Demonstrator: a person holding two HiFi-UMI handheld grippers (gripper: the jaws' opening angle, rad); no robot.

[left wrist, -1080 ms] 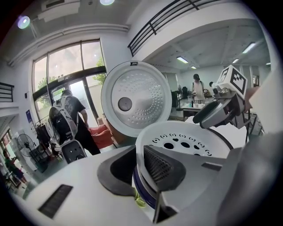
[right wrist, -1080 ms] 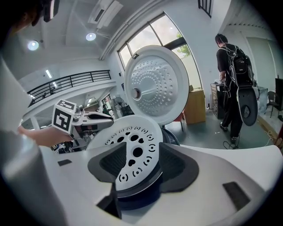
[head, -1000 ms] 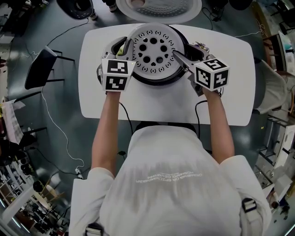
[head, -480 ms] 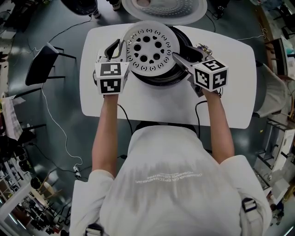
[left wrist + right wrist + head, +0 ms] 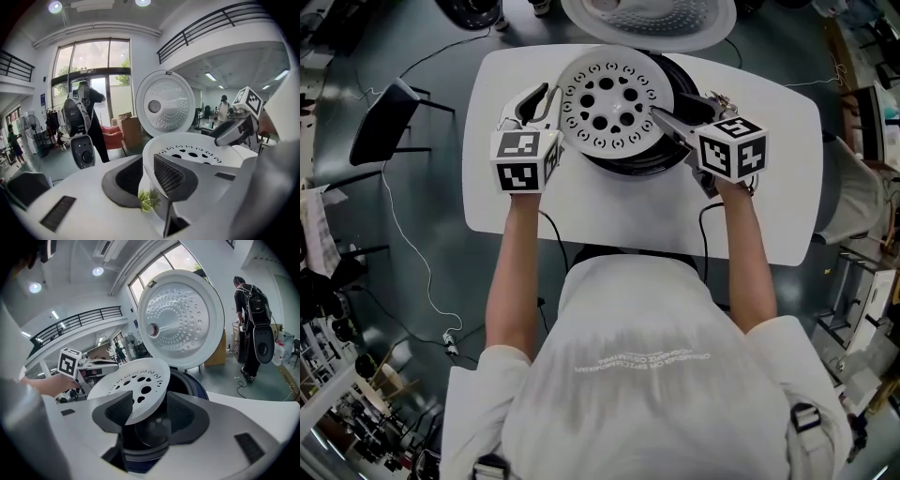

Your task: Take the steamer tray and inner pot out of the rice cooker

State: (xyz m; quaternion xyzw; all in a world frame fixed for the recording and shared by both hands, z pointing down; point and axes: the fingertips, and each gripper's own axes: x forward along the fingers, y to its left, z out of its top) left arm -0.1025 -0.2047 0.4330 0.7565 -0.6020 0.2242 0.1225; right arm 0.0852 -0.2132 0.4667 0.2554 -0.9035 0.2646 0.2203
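Left gripper (image 5: 146, 176): clamped on the steamer tray's (image 5: 614, 98) left rim; its jaws have just eased a little wider.
Steamer tray: raised over the rice cooker (image 5: 664, 155), tilted, left side higher.
Inner pot (image 5: 154, 430): inside the cooker, under the tray.
Lid (image 5: 649, 14): open, at the far side.
Right gripper (image 5: 150, 412): jaws wide apart, just opened further; the tray's right edge sits between them, ungripped.

Steamer tray (image 5: 614, 100) hides most of inner pot (image 5: 151, 428). Lid (image 5: 649, 21) cut off by head view's top edge. Green scrap (image 5: 148, 200) beside tray rim: unidentifiable.
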